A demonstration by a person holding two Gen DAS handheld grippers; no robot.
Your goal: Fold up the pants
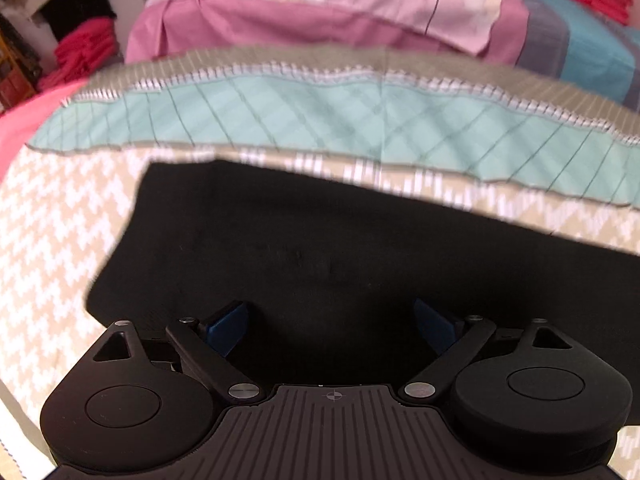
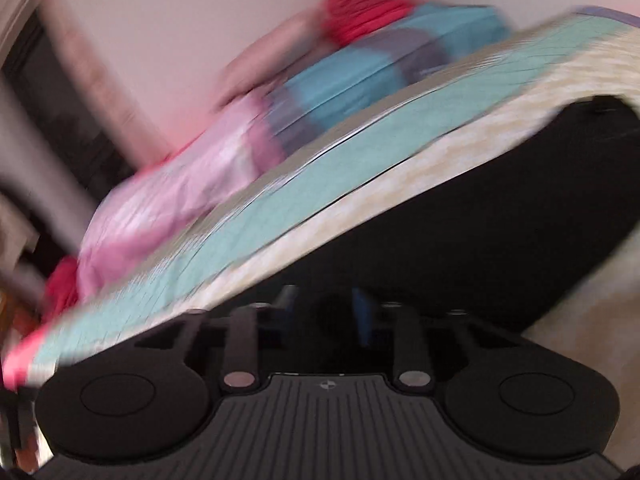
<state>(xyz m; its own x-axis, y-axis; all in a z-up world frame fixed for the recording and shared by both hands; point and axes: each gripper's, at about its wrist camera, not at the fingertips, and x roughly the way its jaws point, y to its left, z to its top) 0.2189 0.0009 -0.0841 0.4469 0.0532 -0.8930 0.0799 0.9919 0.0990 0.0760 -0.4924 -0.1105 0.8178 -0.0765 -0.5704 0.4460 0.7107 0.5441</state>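
Note:
The black pants point(image 1: 320, 240) lie flat as a folded rectangle on a beige and white patterned bedspread point(image 1: 52, 232). My left gripper point(image 1: 331, 326) is open, its blue fingertips point(image 1: 230, 326) wide apart just above the near edge of the pants, holding nothing. In the right wrist view the picture is blurred and tilted. The pants point(image 2: 480, 216) fill the lower right. My right gripper point(image 2: 326, 312) sits over them with its blue fingers point(image 2: 362, 314) a small gap apart. I cannot tell whether cloth is between them.
A teal quilted band point(image 1: 320, 120) crosses the bed beyond the pants. Pink bedding point(image 1: 320, 12) and a blue cover point(image 1: 592, 64) lie further back. Red folded cloth point(image 1: 84, 52) is stacked at far left, and more red cloth point(image 2: 364, 4) sits at the far end.

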